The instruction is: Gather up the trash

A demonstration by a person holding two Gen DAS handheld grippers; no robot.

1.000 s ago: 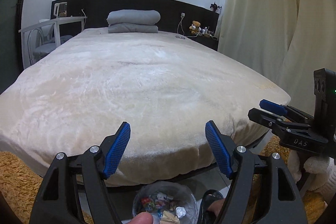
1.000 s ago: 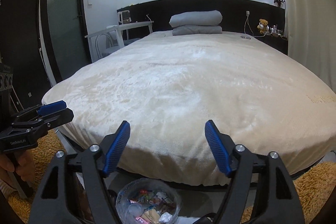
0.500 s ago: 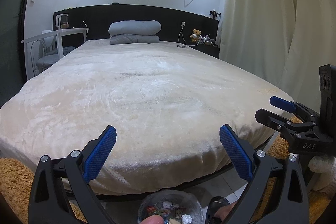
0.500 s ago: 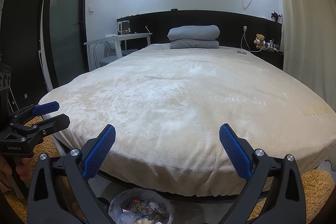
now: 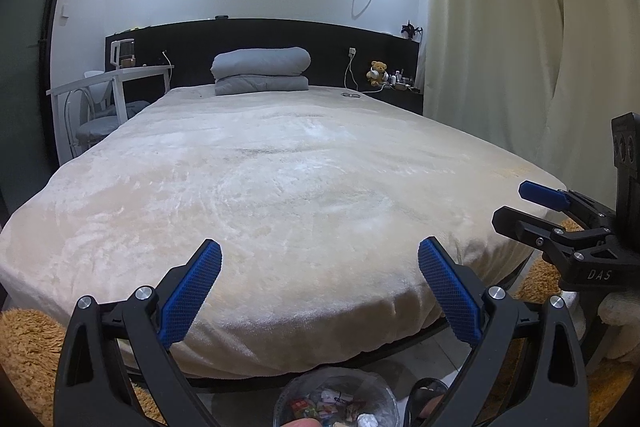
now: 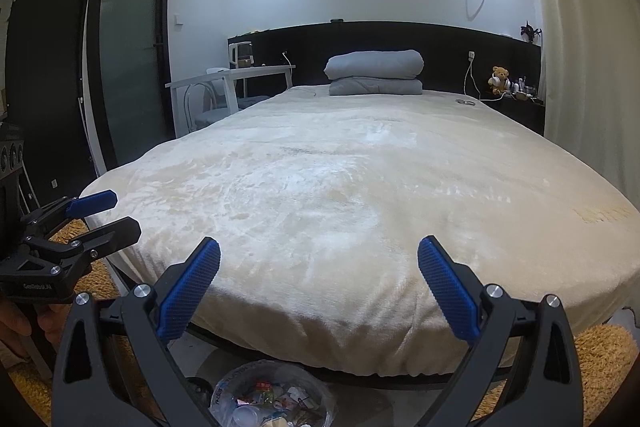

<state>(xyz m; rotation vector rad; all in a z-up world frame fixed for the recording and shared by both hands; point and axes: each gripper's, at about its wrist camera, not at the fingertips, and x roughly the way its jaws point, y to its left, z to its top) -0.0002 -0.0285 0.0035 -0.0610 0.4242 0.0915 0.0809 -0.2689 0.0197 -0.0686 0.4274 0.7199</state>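
A bed (image 5: 280, 187) is filling the middle of the room, with a folded quilt (image 5: 261, 71) lying on its far end against the headboard (image 5: 328, 43). A desk (image 5: 116, 79) is standing to the bed's left and a curtain (image 5: 500, 47) is hanging to its right. A trash bin (image 6: 276, 399) holding scraps is sitting on the floor before the bed's near edge, a rug (image 5: 28, 355) lying beside it.

My left gripper (image 5: 319, 287) is matt black plastic with knobbly blue rubbery pads (image 5: 191, 291) and shiny metal rivets. The bedspread (image 5: 280, 195) is plush cream cloth (nap brushed in swirls). The rug (image 6: 600, 359) is shaggy and rough. The trash bin (image 6: 272, 397) is clear glossy plastic holding crumpled paper.
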